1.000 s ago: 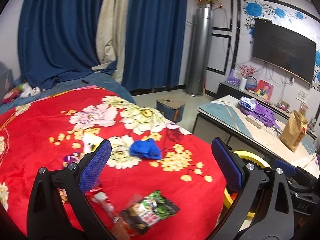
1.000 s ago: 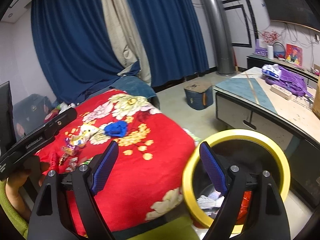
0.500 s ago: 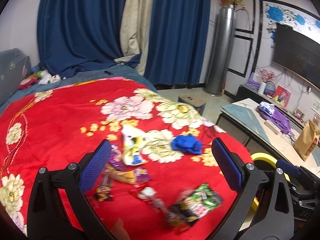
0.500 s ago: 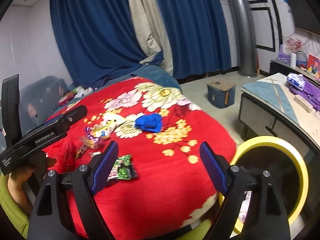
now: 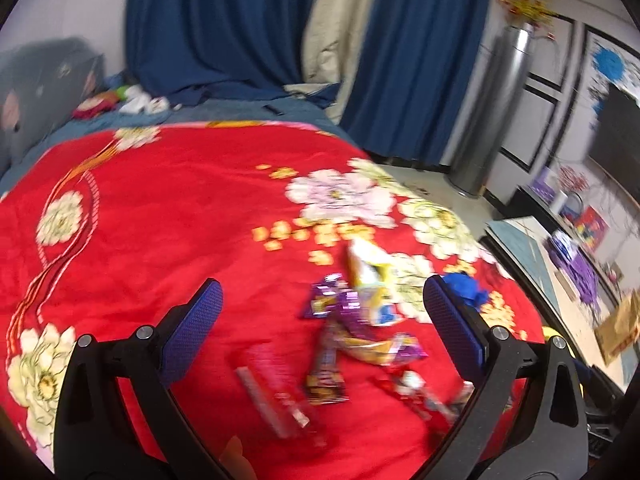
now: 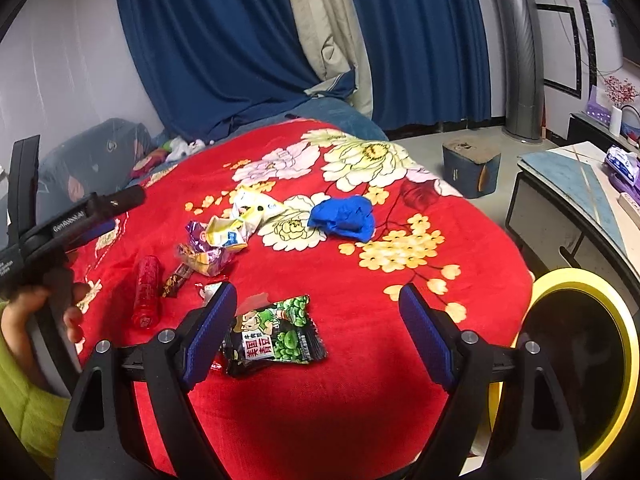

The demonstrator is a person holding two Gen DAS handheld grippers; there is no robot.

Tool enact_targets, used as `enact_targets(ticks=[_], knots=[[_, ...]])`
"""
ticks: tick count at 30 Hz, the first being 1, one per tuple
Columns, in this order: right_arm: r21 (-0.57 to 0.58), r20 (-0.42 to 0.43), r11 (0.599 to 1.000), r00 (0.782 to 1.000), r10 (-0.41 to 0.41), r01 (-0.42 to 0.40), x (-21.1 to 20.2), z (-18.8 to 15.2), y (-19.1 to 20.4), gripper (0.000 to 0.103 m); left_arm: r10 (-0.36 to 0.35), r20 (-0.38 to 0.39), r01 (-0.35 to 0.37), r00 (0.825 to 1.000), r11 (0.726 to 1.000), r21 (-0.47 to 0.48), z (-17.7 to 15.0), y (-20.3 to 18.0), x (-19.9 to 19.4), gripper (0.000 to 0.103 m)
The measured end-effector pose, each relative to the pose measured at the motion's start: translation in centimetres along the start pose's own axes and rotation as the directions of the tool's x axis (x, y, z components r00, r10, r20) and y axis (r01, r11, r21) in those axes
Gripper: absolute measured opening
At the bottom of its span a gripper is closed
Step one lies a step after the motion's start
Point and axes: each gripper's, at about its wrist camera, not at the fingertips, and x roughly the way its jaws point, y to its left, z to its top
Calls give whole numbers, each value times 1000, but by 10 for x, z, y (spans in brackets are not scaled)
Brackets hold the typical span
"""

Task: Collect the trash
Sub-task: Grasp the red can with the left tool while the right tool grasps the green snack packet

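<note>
Red blanket (image 6: 320, 380) under scattered wrappers (image 6: 276, 338)

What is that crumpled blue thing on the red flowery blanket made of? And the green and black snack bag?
The crumpled blue lump looks like soft matte cloth or thin paper: it folds loosely and shows no shine, so it is hard to be sure. The green and black snack bag looks like glossy printed plastic film, with crimped, zigzag-cut ends. The red flowery blanket looks fuzzy, like plush fleece.

You are in a home bedroom: a bed with a red floral blanket (image 6: 304, 400), blue curtains (image 6: 224, 40) behind it, a wall television (image 5: 616, 128) beside it.
</note>
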Motion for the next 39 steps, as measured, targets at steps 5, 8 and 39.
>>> enact_targets(ticks=[5,8,39], knots=[[10,-42,1000,999,6,-6,17,-1,0,77,43,-62,-49,997,992,-113,-9,38,8,92],[37,-91,999,996,27,-24,30,-6,-2,76,43,-114,-62,993,984,-169,-21,51,15,92],[-1,-42,999,998,39,-39,23,-24,5,16,9,-118,-36,993,974,-225,-36,50,22,28]])
